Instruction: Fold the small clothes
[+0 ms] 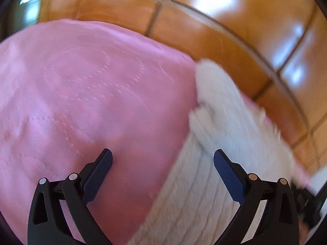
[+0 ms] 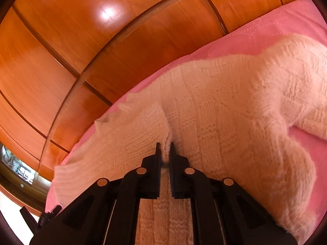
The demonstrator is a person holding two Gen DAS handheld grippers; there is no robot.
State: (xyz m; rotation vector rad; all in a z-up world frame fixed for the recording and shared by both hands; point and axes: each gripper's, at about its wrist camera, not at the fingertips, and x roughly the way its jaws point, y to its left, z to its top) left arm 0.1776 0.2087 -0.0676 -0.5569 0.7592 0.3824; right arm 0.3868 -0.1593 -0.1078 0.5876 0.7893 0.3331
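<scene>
A white knitted sweater (image 2: 224,106) lies on a pink quilted bedspread (image 2: 265,34). My right gripper (image 2: 165,147) is shut on a fold of the sweater's knit, with a sleeve stretching off to the left. In the left wrist view, my left gripper (image 1: 162,160) is open and empty, held over the boundary between the pink bedspread (image 1: 81,94) and the sweater (image 1: 214,143). That view is blurred by motion.
A glossy wooden panelled wardrobe (image 2: 92,51) runs behind the bed and also shows in the left wrist view (image 1: 224,24). The bed's edge runs just beyond the sweater. A dark object (image 1: 304,202) sits at the right border of the left view.
</scene>
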